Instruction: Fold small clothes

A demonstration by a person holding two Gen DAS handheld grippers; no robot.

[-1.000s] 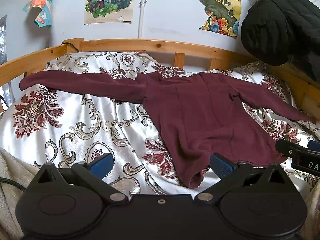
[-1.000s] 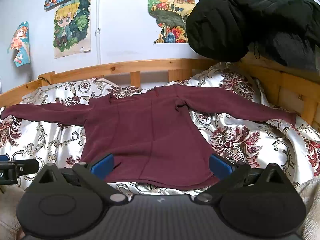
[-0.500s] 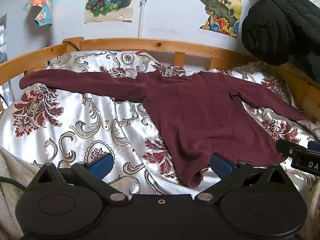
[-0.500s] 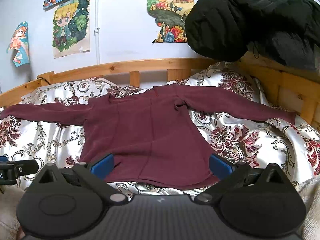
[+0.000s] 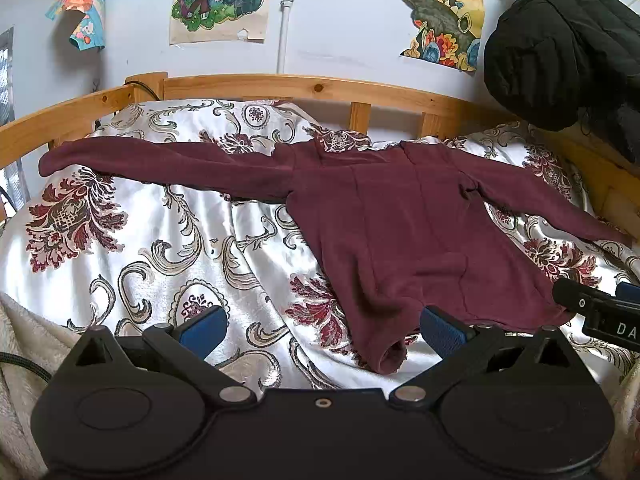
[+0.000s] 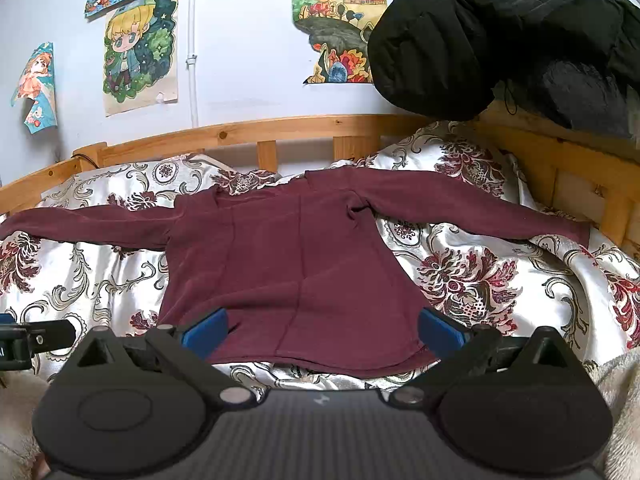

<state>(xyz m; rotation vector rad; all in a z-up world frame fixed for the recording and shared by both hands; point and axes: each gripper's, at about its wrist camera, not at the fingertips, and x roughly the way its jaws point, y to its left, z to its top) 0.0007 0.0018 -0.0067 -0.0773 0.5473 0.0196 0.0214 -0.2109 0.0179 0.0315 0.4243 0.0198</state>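
Maroon long-sleeved fleece top [image 6: 288, 264] lies flat on the floral satin bedspread [image 5: 132, 248], collar far, hem near, sleeves stretched left and right. Folding looks not yet begun. Left hand-held gripper [image 5: 324, 330] and right hand-held gripper [image 6: 322, 330] hover spread wide, empty, near the hem; next probably calls for pinching a sleeve inward.

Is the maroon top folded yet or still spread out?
Spread flat: the maroon top lies open on the bedspread, both sleeves stretched outward, nothing folded.

sweater [image 5: 400, 232] flat on bedspread [image 5: 140, 248] | jacket [image 6: 500, 32] behind right | posters [image 6: 140, 48] on wall behind
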